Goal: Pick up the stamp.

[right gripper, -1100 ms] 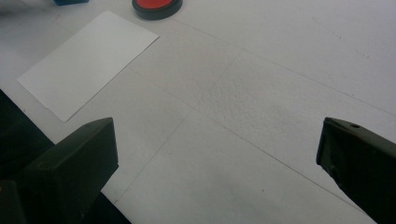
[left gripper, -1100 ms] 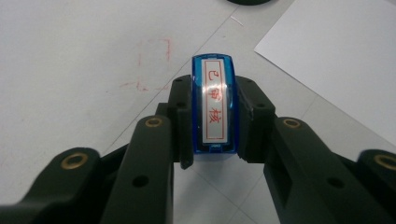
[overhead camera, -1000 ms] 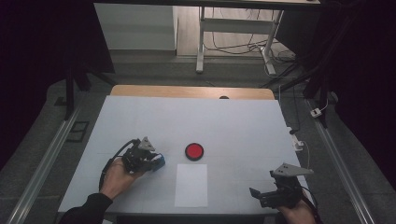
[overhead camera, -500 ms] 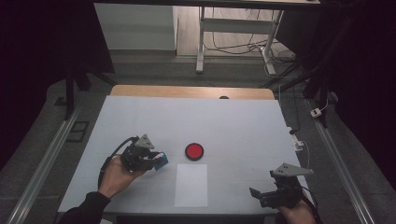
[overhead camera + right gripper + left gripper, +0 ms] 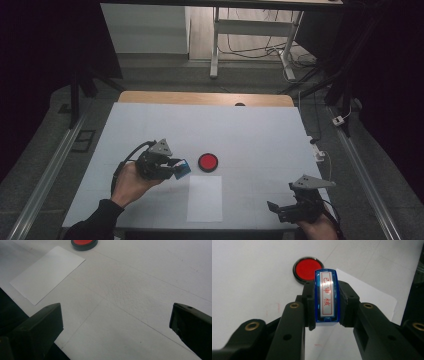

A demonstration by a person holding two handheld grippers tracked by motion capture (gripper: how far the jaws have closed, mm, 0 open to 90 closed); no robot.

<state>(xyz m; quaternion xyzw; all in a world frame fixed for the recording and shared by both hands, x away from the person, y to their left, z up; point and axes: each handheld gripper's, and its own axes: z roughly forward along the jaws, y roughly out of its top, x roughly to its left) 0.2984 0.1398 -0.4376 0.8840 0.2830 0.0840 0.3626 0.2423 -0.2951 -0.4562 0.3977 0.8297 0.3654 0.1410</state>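
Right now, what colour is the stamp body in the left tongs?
Blue, with a silver label in red characters; the stamp shows best in the left gripper view.

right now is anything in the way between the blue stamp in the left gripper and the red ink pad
Nothing visible. The left gripper holds the blue stamp just left of the red ink pad, with bare table between them. The white paper lies nearer the person, off that line.

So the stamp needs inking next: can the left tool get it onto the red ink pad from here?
Probably yes: the left tool grips the stamp beside the red ink pad, with nothing between them.
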